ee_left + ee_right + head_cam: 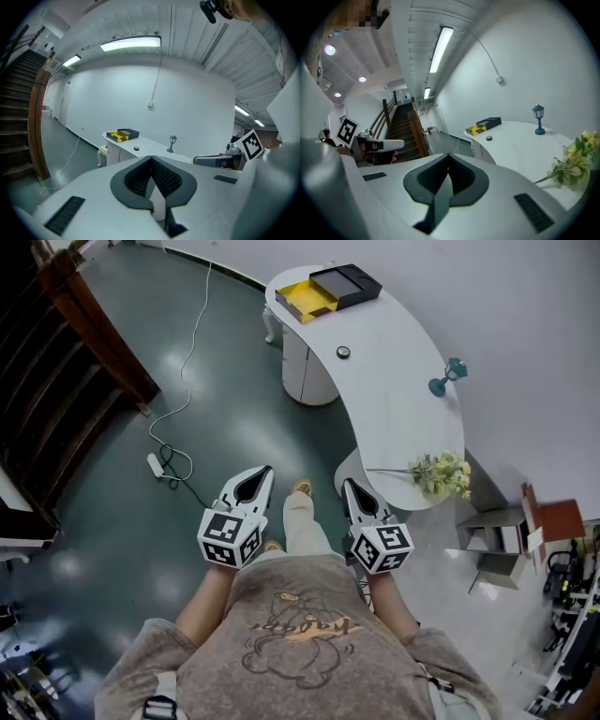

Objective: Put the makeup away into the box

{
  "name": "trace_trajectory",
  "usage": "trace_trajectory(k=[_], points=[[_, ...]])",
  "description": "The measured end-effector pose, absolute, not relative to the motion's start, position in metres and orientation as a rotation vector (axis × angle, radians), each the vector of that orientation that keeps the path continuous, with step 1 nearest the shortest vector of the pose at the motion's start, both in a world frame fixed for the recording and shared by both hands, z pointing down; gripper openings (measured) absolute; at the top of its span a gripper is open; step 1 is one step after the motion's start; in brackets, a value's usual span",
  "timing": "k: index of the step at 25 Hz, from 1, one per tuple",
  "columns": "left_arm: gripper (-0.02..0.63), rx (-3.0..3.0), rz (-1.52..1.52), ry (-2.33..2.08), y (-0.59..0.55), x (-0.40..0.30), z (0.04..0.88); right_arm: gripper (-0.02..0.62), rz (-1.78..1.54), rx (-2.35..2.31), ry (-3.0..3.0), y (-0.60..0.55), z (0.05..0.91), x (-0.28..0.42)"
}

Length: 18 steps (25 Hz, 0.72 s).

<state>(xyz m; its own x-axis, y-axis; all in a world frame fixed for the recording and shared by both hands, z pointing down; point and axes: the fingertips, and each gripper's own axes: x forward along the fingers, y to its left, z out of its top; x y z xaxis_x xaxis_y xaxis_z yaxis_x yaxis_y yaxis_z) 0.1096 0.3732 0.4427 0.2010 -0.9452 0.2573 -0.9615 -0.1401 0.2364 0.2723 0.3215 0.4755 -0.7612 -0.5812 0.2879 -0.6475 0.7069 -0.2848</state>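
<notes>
Nearest to me are my own two tools, held low in front of my body and pointing forward over the dark green floor (112,521). The left gripper (261,474) has its jaws pressed together with nothing between them, and the right gripper (349,486) is closed and empty in the same way. I judge they are kept shut and close to me because there is nothing to carry yet and the work place is not reached.

A little further, on my right, the curved white table (394,418) begins. On its near end lies a bunch of yellow-green flowers (441,474), then a small teal lantern (448,376) stands near the wall side.

Further along is a small round black thing (343,352), alone on the bare top; I take it for the makeup, not yet put away. At the far end sits the box (333,292), black and yellow, open, well apart from it.

The cubes carry only square markers. My shirt has a curly print I cannot read.
</notes>
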Motion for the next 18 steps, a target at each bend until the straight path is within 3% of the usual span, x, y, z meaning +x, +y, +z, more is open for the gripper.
trace_trajectory(k=[18], points=[[0.021, 2.164, 0.114, -1.775, 0.228, 0.04, 0.436, 0.003, 0.529, 0.959, -2.758, 0.173, 0.474, 0.19]])
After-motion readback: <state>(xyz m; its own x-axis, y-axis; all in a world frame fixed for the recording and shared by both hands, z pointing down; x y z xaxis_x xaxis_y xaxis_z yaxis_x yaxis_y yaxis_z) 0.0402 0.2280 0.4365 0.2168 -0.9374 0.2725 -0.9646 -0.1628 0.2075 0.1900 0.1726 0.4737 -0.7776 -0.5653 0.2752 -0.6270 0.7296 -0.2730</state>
